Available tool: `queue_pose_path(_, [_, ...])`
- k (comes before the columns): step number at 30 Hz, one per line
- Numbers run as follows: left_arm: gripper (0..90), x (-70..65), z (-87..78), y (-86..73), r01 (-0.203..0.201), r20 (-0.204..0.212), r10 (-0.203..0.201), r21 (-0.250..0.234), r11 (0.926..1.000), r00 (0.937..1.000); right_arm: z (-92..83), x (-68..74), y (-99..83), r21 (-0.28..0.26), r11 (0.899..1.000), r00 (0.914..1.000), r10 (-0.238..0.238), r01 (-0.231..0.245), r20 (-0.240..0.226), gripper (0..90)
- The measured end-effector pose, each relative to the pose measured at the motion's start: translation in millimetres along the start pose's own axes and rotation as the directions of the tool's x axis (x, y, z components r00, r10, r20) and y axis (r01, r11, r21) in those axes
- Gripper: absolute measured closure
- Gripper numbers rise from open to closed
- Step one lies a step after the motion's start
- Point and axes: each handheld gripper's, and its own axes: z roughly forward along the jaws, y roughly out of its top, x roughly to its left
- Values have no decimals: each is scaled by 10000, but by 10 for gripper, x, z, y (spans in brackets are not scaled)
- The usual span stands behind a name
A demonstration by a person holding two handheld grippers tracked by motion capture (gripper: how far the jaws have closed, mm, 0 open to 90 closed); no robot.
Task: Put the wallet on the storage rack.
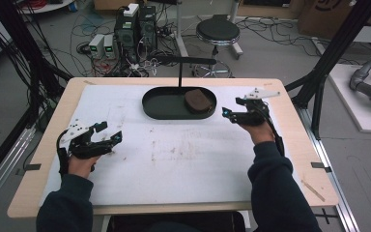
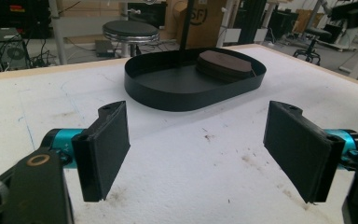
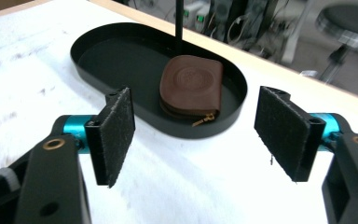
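- The white table (image 1: 174, 159) lies bare under my hands; the black oval tray (image 1: 164, 112) sits at its far middle.
- A brown zip pouch (image 3: 191, 86) lies inside the tray's right end.
- My right gripper (image 1: 235, 115) hovers just beside that end, jaws spread and empty; reaching in for the pouch looks like my next move.
- My left gripper (image 1: 111, 139) waits well apart, jaws spread too.
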Motion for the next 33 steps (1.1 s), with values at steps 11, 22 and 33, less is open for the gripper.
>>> queue_pose_path(11, [223, -13, 25, 9, -65, -69, 65, 11, 10000, 10000, -403, 57, -710, 314, 9986, 9961, 406, -431, 780, 218])
queue_pose_path(22, [223, -30, 25, 10, -27, -18, 27, -10, 10000, 10000, -439, 55, -865, 446, 9990, 9934, -3, -48, 1150, 218])
queue_pose_path(33, [223, -33, 21, 2, -67, 15, 67, 57, 10000, 10000, -455, 95, -878, 517, 9983, 9922, -327, 266, 1200, 218])
